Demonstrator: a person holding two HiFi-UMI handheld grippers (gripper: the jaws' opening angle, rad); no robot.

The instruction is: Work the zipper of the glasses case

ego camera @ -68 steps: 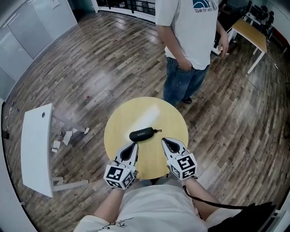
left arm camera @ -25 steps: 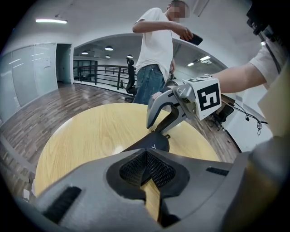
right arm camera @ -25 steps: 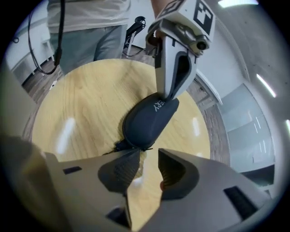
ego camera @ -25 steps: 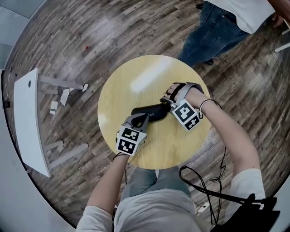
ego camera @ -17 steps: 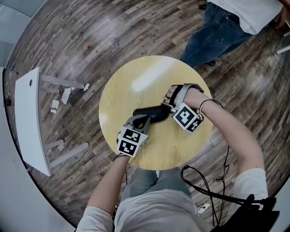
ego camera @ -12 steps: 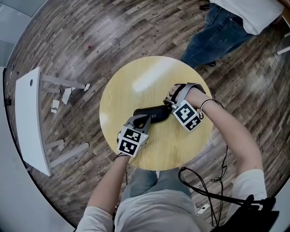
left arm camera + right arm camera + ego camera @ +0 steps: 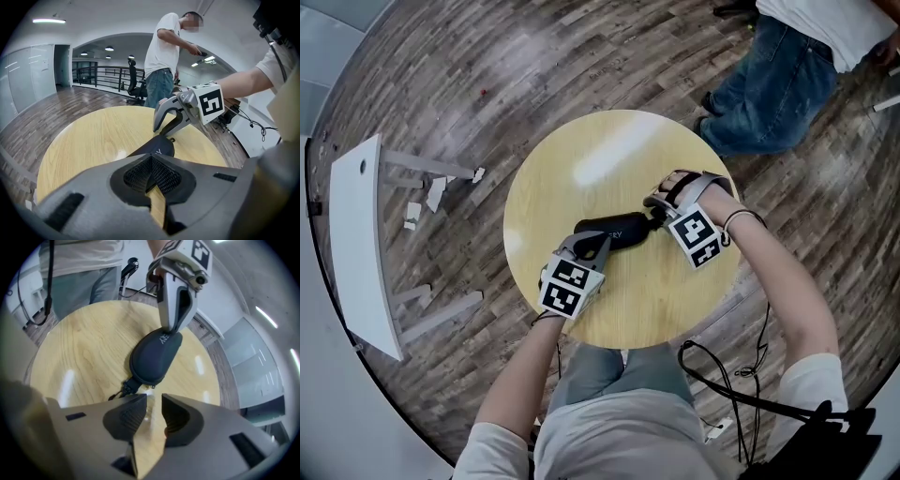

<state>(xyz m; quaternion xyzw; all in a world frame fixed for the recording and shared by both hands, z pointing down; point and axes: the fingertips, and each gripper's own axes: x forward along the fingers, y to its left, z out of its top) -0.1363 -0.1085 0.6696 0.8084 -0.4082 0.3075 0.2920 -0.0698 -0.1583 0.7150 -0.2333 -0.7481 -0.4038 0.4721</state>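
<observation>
A black glasses case [image 7: 614, 229] lies in the middle of the round yellow table [image 7: 546, 169]. My left gripper [image 7: 592, 246] is shut, with its tips pressing down on the case's near-left end; in the right gripper view the fingers [image 7: 171, 319] meet on the case [image 7: 154, 355]. My right gripper [image 7: 656, 217] stands at the case's right end. Its jaws have just been closing and still show a narrow gap [image 7: 153, 399] with only table wood in it. The zipper pull [image 7: 129, 385] and its cord lie just beyond the tips, outside the jaws.
A person in jeans [image 7: 773, 84] stands past the table's far right edge. A white panel [image 7: 356, 244] and scraps lie on the wood floor to the left. A black cable [image 7: 741, 375] hangs near my right arm.
Both grippers came from the table's near edge onto the case. Over the last second the right gripper edged slightly right with its jaws narrowing; the bystander stepped away to the right.
</observation>
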